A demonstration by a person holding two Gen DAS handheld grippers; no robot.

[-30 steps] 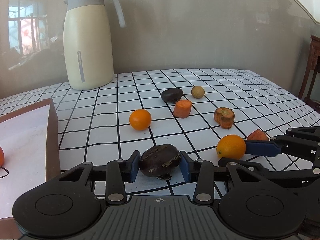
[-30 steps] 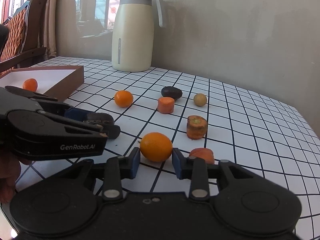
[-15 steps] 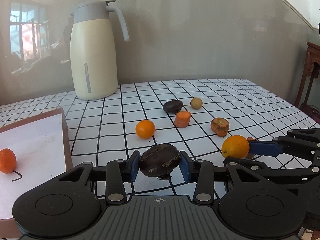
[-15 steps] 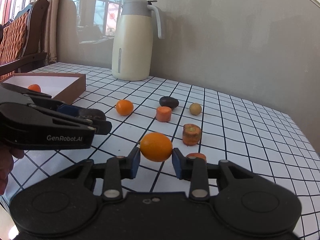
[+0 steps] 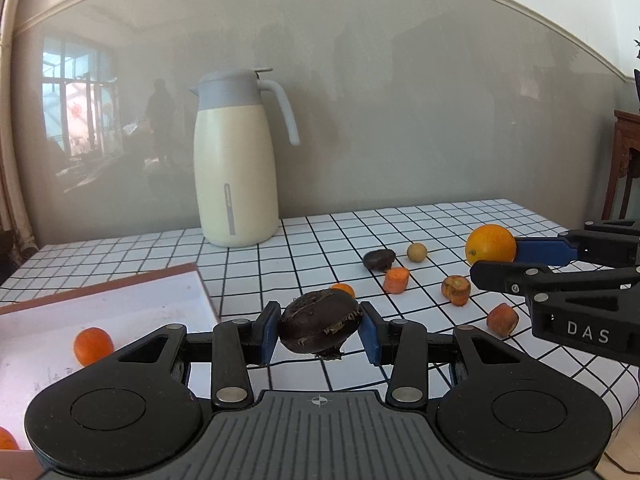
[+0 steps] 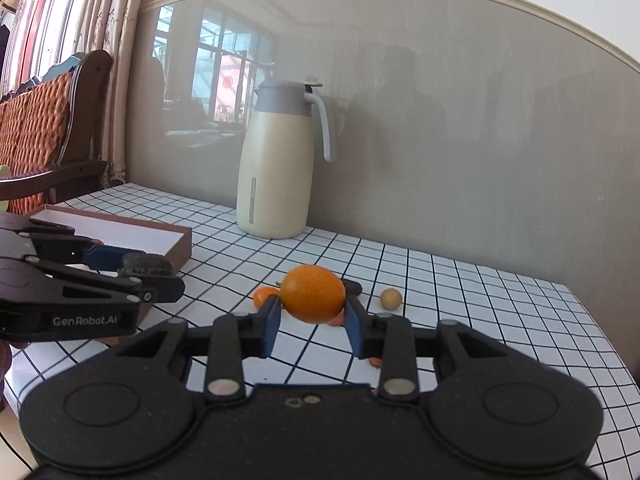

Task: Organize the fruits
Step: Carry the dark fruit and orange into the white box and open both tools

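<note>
Both hands are carrying fruit, so this looks like the carry step, with the drop into the box to come.

The left gripper (image 5: 320, 330) is clamped on a dark fruit (image 5: 319, 326). It sits low in the middle of the left wrist view, off the table. Its skin is brown-black, wrinkly and rough, with a torn flap. It may be a passion fruit, but the view is too poor to be sure.

The right gripper (image 6: 312, 320) is clamped on an orange (image 6: 313, 293), in the middle of the right wrist view. The orange is round, bright and a bit bumpy.

The box (image 5: 176, 276) is at the lower left of the left wrist view. It has brown sides and a flat white floor. A small orange (image 5: 93, 346) already lies in it.

On the checked tablecloth (image 5: 304, 248), to the right, lie cut carrot chunks (image 5: 397, 279), another dark fruit (image 5: 379, 259) and a little tan ball (image 5: 417, 251). A tall, smooth cream jug (image 5: 236, 160) stands at the back.

Next, I think each hand should go over the box, dip low, then let go softly. The round orange could roll, so it needs a gentle drop. The dark fruit looks soft, so no hard squeeze.
</note>
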